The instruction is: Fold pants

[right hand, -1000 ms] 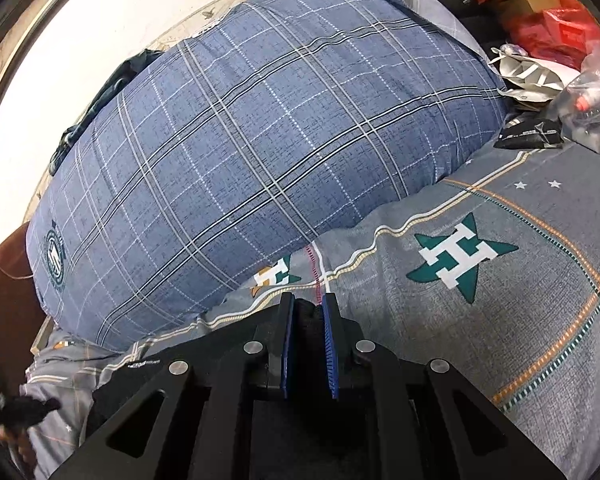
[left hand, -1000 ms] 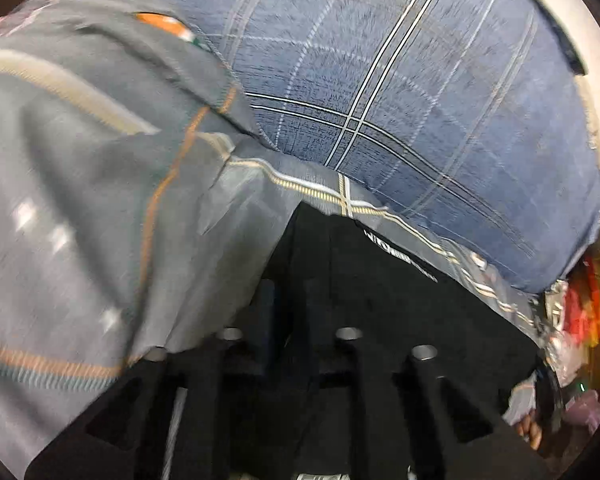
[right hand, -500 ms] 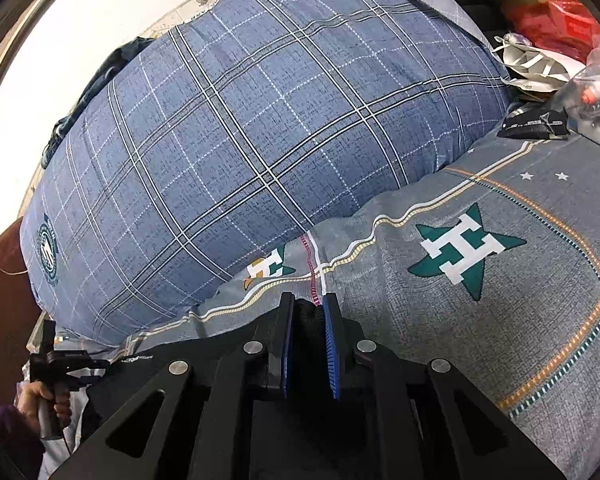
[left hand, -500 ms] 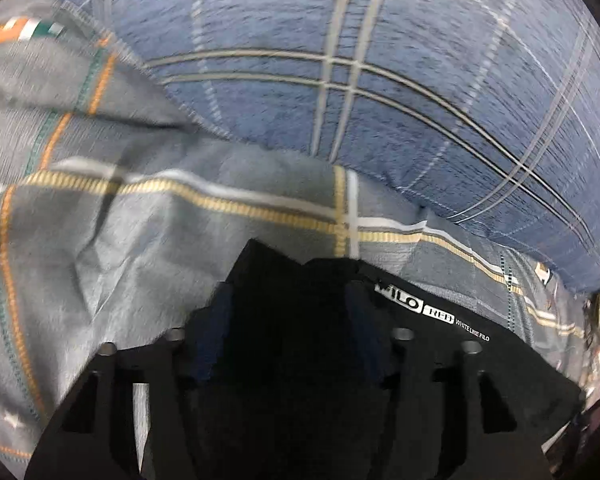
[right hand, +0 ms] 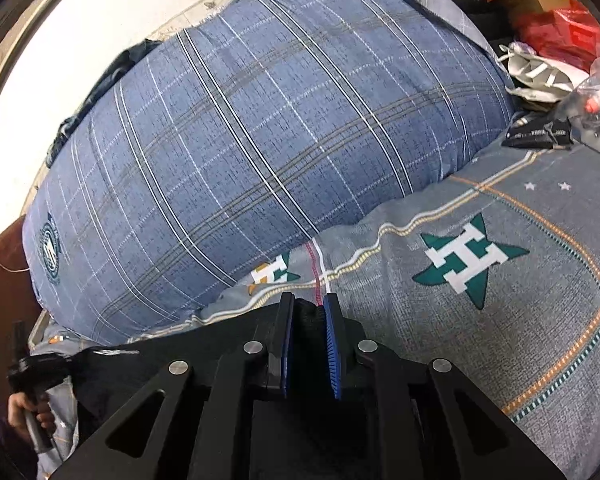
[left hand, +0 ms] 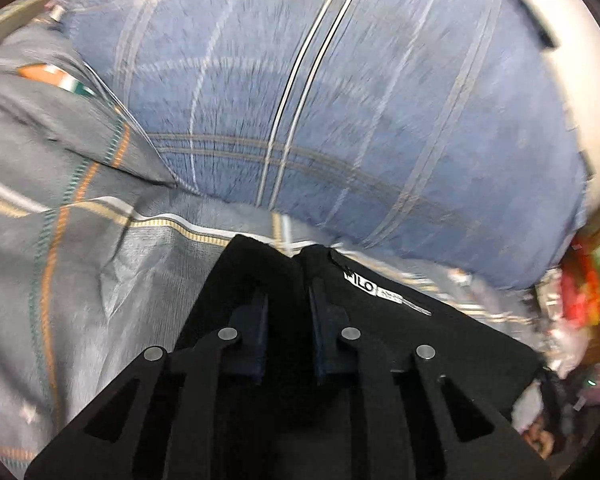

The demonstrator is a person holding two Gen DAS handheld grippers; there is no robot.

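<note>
Because each end needs an anchor for folding, the left gripper (left hand: pixel 286 316) and right gripper (right hand: pixel 309 334) clamp the black fabric pants (left hand: pixel 440 332) taut over the grey patterned bedsheet (right hand: pixel 500 320)

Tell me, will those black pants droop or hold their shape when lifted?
Probably droop: the black pants bunch softly inside the right claw and lie flat on the bedsheet. Likely light, since two small claws hold them; the left claw grips an edge.

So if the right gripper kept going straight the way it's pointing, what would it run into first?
Probably the grey bedsheet just ahead of the right gripper, whose jaws are shut on the black pants. Beyond that strip of sheet rises the blue plaid pillow. Depth is unclear, so it might reach the pillow first.
</note>
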